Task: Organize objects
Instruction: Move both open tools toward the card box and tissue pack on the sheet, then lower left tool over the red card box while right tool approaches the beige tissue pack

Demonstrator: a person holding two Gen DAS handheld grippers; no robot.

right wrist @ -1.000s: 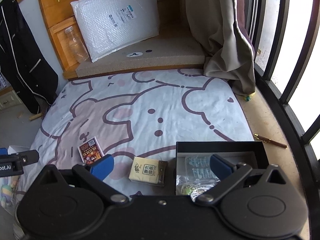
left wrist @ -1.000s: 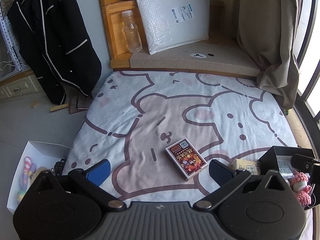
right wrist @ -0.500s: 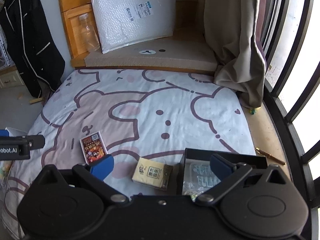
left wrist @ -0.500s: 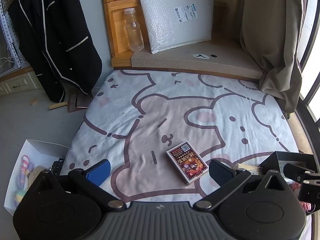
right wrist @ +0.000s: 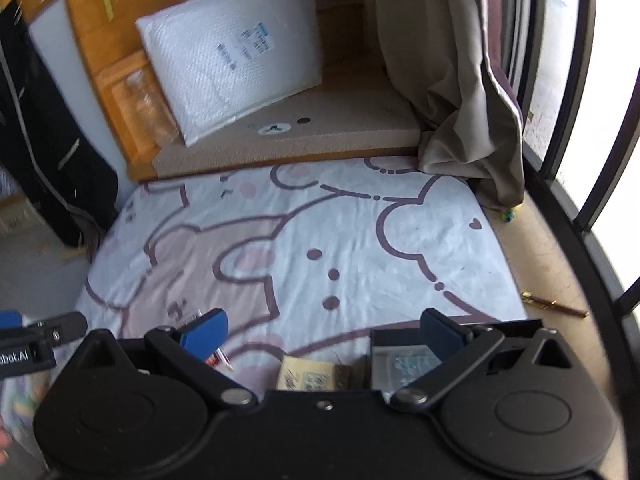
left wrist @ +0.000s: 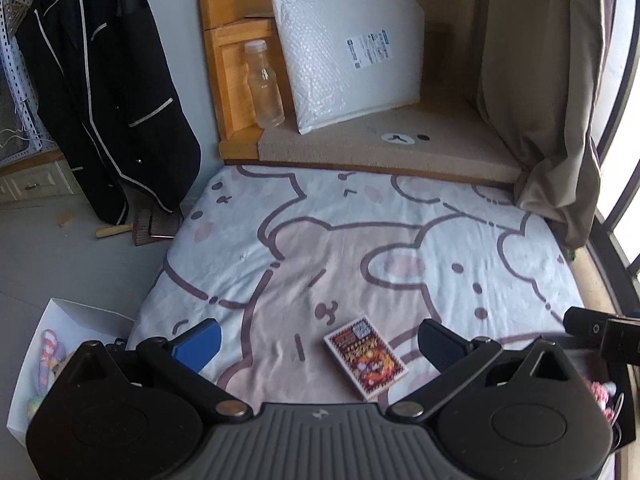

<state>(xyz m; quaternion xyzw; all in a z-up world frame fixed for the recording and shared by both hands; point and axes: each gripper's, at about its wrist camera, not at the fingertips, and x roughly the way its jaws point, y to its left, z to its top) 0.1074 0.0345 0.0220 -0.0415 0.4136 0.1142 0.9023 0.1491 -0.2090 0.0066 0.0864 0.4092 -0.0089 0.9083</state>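
- Hovering above the near edge of the bed, the left gripper (left wrist: pixel 316 340) has its blue-padded fingers spread wide with nothing between them.
- At far left in the left wrist view, a white cardboard box (left wrist: pixel 60 320) stands on the grey floor beside the bed, with soft pastel toys inside.
- A black jacket with white piping (left wrist: pixel 108 92) hangs beyond it, near the wooden headboard shelf.
- On that shelf, a clear plastic bottle with a white cap (left wrist: pixel 266 84) stands upright just beside a white bubble-wrap mailer (left wrist: pixel 348 60) that leans against the back wall.
- The white bedsheet printed with brown cartoon bears (left wrist: pixel 360 240) covers the mattress.
- A small red-and-orange printed card box (left wrist: pixel 366 356) lies flat on the sheet, between the left gripper's fingers in the view, nearer the right one and below them.
- To its right in the right wrist view, a flat tan packet with dark print (right wrist: pixel 310 376) lies on the sheet, just beside an open black rectangular box (right wrist: pixel 456 326).
- A clear plastic pouch (right wrist: pixel 404 364) lies inside that black box.
- The right gripper (right wrist: pixel 322 330) is likewise wide apart and empty, above the packet and the box's left edge.
- A beige curtain (right wrist: pixel 460 80) hangs at far right by the window bars.
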